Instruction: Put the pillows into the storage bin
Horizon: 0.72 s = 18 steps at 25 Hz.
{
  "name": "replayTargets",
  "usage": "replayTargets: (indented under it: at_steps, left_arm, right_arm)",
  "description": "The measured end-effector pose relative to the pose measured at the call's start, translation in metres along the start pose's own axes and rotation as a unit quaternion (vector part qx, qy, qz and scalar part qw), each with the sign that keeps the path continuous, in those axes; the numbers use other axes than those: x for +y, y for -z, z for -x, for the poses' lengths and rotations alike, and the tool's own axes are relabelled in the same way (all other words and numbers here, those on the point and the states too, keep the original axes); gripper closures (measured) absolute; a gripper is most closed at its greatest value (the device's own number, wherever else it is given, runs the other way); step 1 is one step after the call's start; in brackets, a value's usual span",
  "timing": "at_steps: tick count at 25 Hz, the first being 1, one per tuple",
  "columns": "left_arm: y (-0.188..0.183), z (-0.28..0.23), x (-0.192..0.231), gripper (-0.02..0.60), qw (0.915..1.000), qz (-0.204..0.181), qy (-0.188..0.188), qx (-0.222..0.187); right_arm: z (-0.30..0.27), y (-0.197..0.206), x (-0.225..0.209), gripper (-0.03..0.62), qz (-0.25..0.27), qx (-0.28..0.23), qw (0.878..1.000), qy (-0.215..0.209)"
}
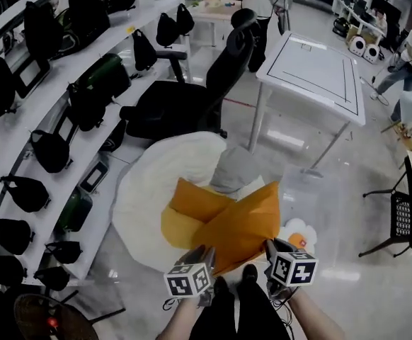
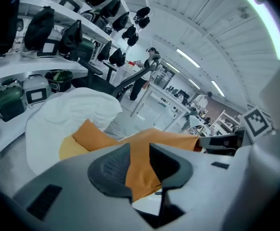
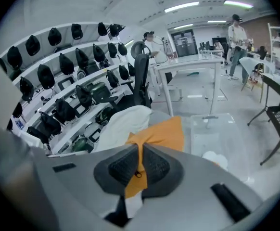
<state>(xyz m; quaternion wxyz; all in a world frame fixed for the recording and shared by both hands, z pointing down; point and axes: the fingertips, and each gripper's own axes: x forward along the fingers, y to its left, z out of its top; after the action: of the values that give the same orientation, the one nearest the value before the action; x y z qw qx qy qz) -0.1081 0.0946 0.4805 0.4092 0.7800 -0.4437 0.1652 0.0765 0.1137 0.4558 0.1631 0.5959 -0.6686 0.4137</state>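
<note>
Both hand-held grippers hold the orange pillow (image 1: pixel 236 222) up off the floor, just left of the clear storage bin (image 1: pixel 333 211). The left hand-held gripper (image 2: pixel 140 153) has its jaws set wide, clamped on a thick fold of the orange fabric. The right hand-held gripper (image 3: pixel 140 150) is pinched nearly closed on a thin edge by the zip pull. So the pillow is picked up but not yet over the bin.

Already done, prob.: one small white-and-orange cushion (image 1: pixel 298 238) looks to sit inside the bin.

Left to do: carry the orange one across to the bin & drop it in. A grey pillow (image 1: pixel 234 168) and a big white cushion (image 1: pixel 146 197) lie on the floor left of the bin, beyond the orange one. Approx. a third done, at a guess.
</note>
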Motion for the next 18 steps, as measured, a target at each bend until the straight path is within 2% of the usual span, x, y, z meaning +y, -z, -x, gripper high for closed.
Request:
replayTargets:
  at_steps: [4, 9, 14, 18]
  left_arm:
    - [-0.001, -0.015, -0.040, 0.459, 0.9990, -0.026, 0.034, 0.016]
    - [-0.003, -0.038, -0.091, 0.460, 0.9938, -0.084, 0.063, 0.035]
    - [-0.006, -0.058, -0.149, 0.459, 0.9885, -0.106, 0.100, 0.041]
    - [-0.007, -0.070, -0.188, 0.460, 0.9831, -0.129, 0.123, 0.043]
  right_arm:
    - [0.033, -0.016, -0.022, 0.573, -0.004, -0.027, 0.999, 0.017]
    - [0.079, -0.039, -0.057, 0.574, -0.009, -0.066, 0.997, 0.037]
    - [0.124, -0.074, -0.079, 0.574, 0.018, -0.108, 0.993, 0.047]
    - [0.155, -0.099, -0.111, 0.575, 0.011, -0.136, 0.989, 0.063]
